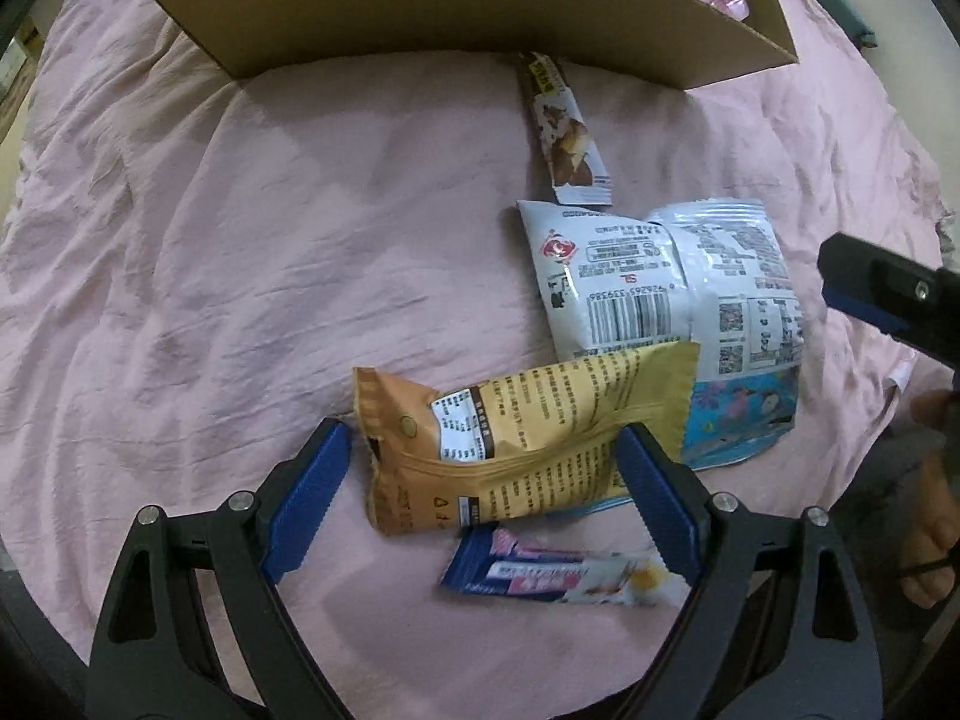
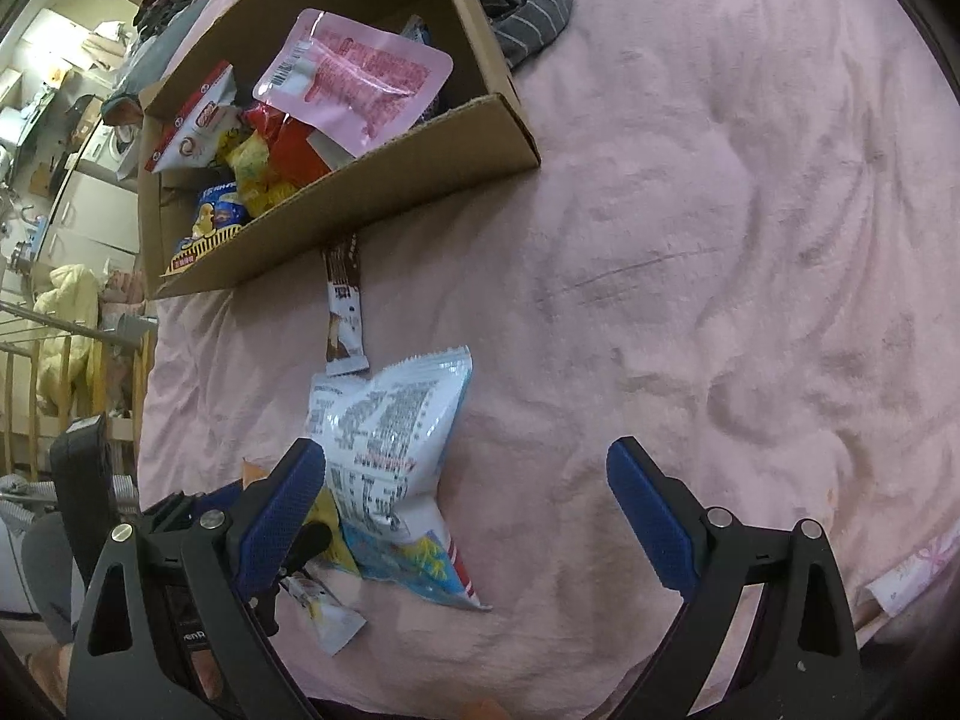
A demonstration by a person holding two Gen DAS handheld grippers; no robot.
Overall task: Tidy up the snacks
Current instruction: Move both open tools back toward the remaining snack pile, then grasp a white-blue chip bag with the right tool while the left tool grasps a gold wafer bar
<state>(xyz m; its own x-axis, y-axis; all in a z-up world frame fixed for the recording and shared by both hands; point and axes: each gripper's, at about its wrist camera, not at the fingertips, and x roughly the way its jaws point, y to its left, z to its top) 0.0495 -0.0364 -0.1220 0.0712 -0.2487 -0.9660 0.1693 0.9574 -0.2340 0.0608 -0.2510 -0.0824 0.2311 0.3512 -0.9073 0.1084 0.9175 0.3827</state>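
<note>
Orange snack packet between the spread fingers of the left hand-held gripper, untouched, right hand-held gripper apart.

Black left tool, blue ribbed pads, silver screws

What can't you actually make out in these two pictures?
- Cardboard box, left wrist view: its near wall hides nearly everything inside.
- Tan snack packet, right wrist view: mostly behind the right gripper.
- Blue and pink bar, left wrist view: label blurred.
- White bag: print too small to read.
</note>
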